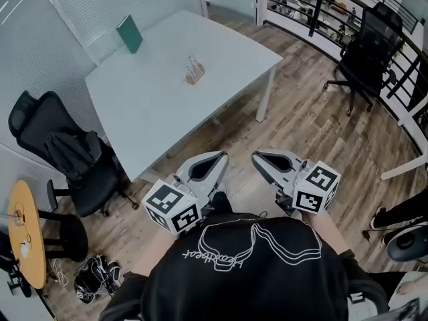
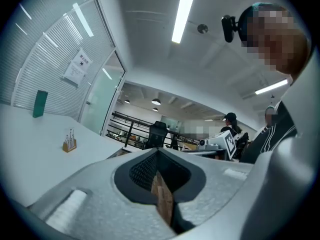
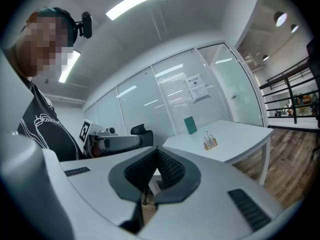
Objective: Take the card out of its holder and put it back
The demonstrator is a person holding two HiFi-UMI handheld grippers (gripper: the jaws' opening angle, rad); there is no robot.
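Black ribbed pads (image 2: 142, 171) of the left gripper (image 2: 158, 153) meet at the tips with nothing between them. The right gripper (image 3: 157, 151) is likewise closed and empty. In the head view both sit low centre, level and close to the person's chest, likely because nothing is within reach to grip. Well apart, at upper centre, the wooden holder (image 1: 194, 76) stands on the white table (image 1: 147, 112). The card (image 1: 193, 63) is upright in it, apparently untouched, so an approach has to come first.
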